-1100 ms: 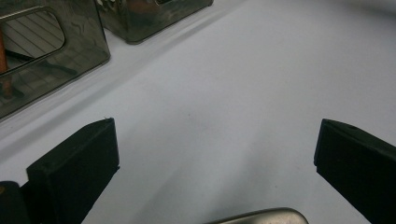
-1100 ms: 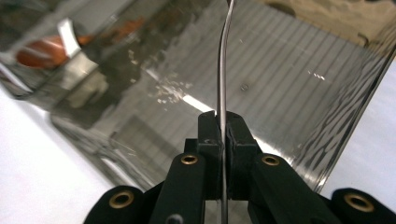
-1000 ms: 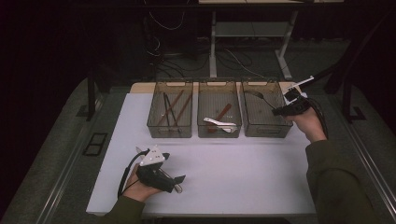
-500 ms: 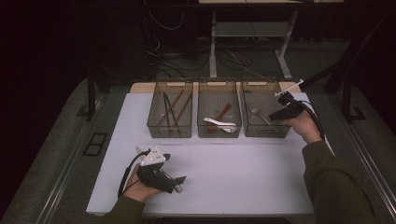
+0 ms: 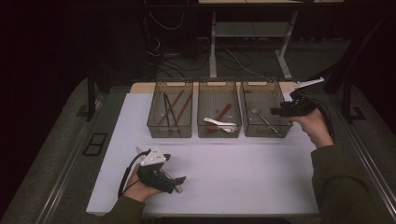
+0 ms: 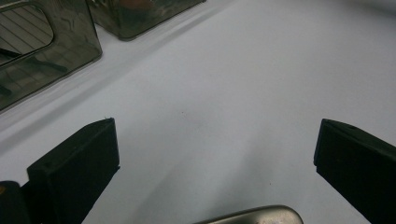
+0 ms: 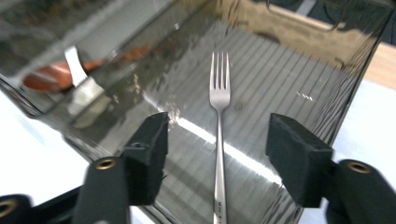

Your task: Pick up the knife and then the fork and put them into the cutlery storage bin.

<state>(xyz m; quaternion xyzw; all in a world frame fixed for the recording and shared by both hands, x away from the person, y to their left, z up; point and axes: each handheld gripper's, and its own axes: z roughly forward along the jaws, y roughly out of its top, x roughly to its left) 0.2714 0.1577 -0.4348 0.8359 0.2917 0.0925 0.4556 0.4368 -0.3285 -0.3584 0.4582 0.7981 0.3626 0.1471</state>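
A metal fork (image 7: 219,93) lies flat on the floor of the right smoky plastic bin (image 5: 266,95), also visible as a thin fork (image 5: 261,116) from above. My right gripper (image 7: 217,135) hovers just over it at the bin's right edge (image 5: 275,112). Its jaws have just been opening and stand apart on either side of the handle without touching it. My left gripper (image 5: 178,183) rests on the white table near the front edge, jaws wide open (image 6: 215,154). A rounded metal utensil end (image 6: 252,215) lies between them, clear of both pads.
The middle bin (image 5: 219,88) holds a white spoon (image 5: 219,123) and a reddish-brown one. In the left bin (image 5: 170,88) lie several brown sticks. The white table (image 5: 243,168) stretches in front of the bins. A desk frame and cables stand behind.
The right gripper dipped towards the right bin, then lifted a little, and its jaws have spread. The fork now lies loose in the bin. The left gripper has kept still.
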